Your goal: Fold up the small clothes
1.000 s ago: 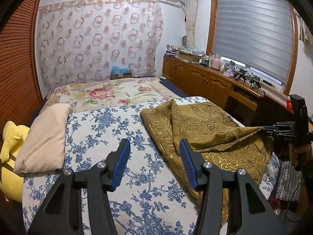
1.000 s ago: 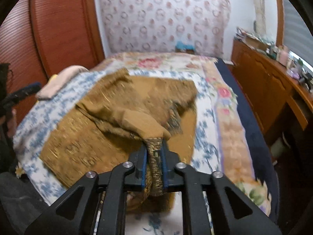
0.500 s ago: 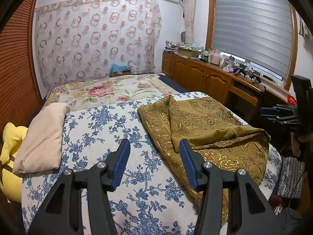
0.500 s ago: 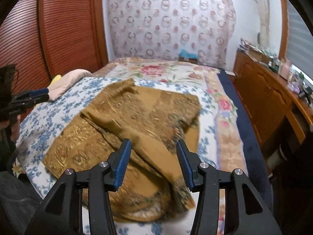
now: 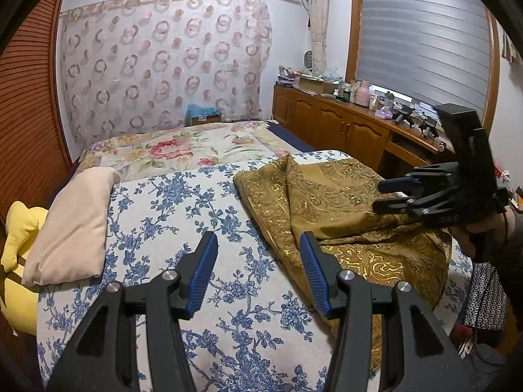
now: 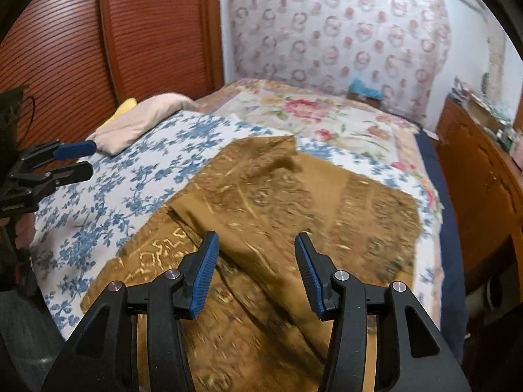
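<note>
Gold-patterned brown cloth (image 6: 261, 202) lay partly folded on my blue-flowered bedspread (image 5: 183, 209), toward the bed's side nearest the wooden cabinets (image 5: 330, 127); I counted one such cloth, its long side running from the near bed edge up toward the rose-printed cover (image 5: 183, 147), with one flap doubled back across it. My left gripper (image 5: 258, 271) hovered over bare bedspread just beside the cloth's edge, its jaws parted about halfway with nothing between them. My right gripper (image 6: 253, 271) hung above the cloth, equally parted and empty, the fabric below it blurred. I saw two pillows at the far side, one beige pillow (image 5: 72, 225) and one yellow pillow (image 5: 16, 254). Only the left view showed the window blind (image 5: 421, 36) and cluttered cabinet top; only the right view showed the cloth's squared far corner (image 6: 408, 202).
</note>
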`<state>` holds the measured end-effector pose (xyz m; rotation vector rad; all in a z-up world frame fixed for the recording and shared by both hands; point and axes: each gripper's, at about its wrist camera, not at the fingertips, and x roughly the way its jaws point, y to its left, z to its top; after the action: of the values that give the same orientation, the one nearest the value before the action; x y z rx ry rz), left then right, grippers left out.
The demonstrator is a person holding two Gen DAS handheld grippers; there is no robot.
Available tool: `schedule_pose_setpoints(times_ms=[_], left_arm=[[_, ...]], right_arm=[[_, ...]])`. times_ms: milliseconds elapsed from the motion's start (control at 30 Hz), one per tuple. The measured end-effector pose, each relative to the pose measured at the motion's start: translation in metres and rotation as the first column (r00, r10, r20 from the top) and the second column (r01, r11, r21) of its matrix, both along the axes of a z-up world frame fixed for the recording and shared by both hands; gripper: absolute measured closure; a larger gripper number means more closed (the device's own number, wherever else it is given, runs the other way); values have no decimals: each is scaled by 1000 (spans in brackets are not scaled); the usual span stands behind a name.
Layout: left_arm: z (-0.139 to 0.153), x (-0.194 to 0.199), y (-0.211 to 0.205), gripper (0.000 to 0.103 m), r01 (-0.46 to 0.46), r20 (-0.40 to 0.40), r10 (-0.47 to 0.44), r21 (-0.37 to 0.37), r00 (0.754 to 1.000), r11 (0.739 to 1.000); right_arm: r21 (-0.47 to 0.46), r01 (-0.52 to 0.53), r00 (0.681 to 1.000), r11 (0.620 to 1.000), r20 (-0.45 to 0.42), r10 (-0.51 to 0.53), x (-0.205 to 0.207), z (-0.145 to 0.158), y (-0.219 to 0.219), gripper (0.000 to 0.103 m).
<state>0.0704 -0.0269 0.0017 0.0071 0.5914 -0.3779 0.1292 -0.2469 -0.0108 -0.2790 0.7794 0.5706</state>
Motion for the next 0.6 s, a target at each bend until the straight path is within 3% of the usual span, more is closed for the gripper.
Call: schedule_pose_setpoints(times_ms=[600], left_arm=[[-10,-2,5,52,5,-29,-5,-7,1000,1000]], right_arm=[[-79,-142,983,987,-126,131,18,-42,62,51]])
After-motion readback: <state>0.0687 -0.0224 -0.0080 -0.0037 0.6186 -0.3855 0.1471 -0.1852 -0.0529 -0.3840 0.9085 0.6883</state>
